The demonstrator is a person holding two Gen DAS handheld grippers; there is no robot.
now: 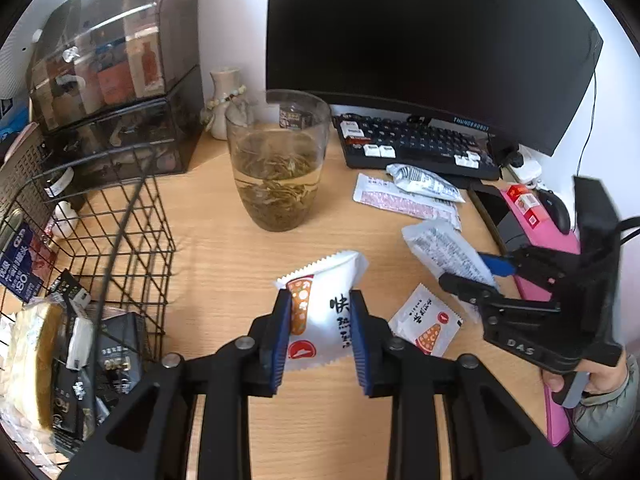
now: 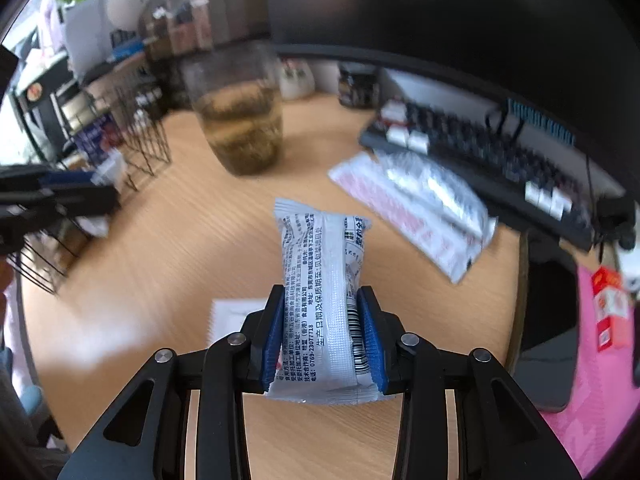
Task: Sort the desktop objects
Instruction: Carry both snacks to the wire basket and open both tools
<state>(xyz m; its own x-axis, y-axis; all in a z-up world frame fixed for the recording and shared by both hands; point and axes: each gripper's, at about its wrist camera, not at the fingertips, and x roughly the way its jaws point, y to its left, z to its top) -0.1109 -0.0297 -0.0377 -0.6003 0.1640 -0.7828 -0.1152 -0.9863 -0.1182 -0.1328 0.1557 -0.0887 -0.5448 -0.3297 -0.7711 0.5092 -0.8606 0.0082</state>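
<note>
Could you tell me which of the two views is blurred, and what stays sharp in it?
Left wrist view: sharp throughout, the glass of tea and keyboard crisp. Right wrist view: background smeared by motion blur, only the right gripper and its silver packet sharp.

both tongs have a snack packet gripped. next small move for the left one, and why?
Probably swing the left tongs left toward the wire basket. They already clamp the white snack packet, and the basket beside them already holds other packets, so it looks like the sorting spot.

five snack packets point(image 1: 320, 312), one glass point(image 1: 278, 160), one basket point(image 1: 120, 216)
</note>
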